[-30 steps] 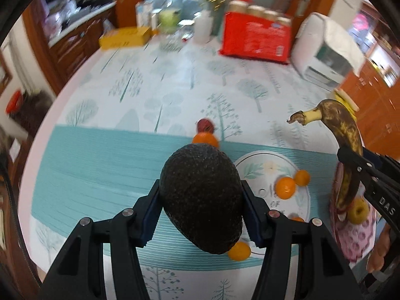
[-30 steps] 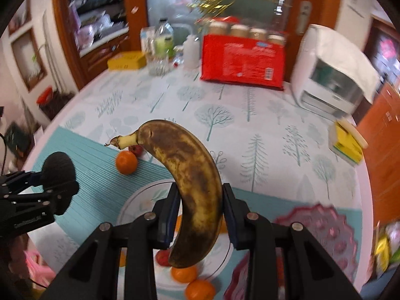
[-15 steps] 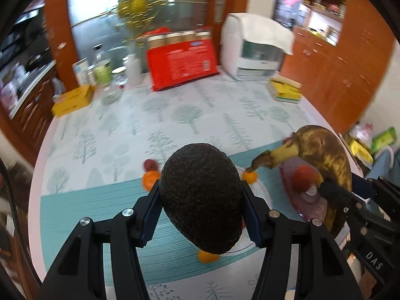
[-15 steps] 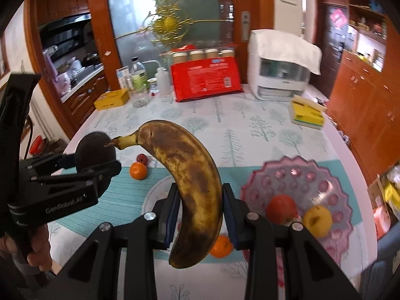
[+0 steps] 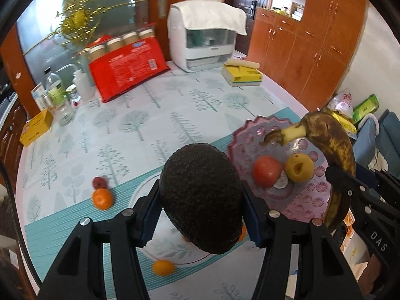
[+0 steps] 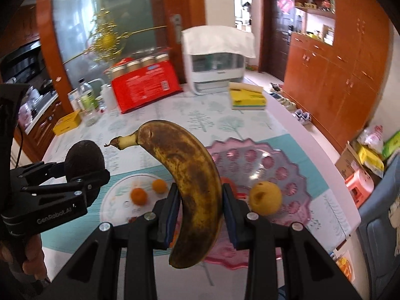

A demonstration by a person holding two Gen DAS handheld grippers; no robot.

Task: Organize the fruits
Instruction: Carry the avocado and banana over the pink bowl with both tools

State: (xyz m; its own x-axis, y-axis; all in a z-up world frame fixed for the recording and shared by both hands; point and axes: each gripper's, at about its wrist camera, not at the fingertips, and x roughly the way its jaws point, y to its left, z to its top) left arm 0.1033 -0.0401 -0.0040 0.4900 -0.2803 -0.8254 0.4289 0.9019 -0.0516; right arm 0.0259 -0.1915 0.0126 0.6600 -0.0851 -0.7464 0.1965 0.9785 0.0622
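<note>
Left gripper (image 5: 201,208) jaws clamp an avocado (image 5: 201,200), right gripper (image 6: 200,208) jaws clamp a browned banana (image 6: 192,182), pink plate (image 6: 287,165) beyond both

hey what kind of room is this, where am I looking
Most likely a home dining area beside a kitchen: a tree-print tablecloth holding fruit plates, a white countertop appliance, and wooden cabinets along the wall.
</note>
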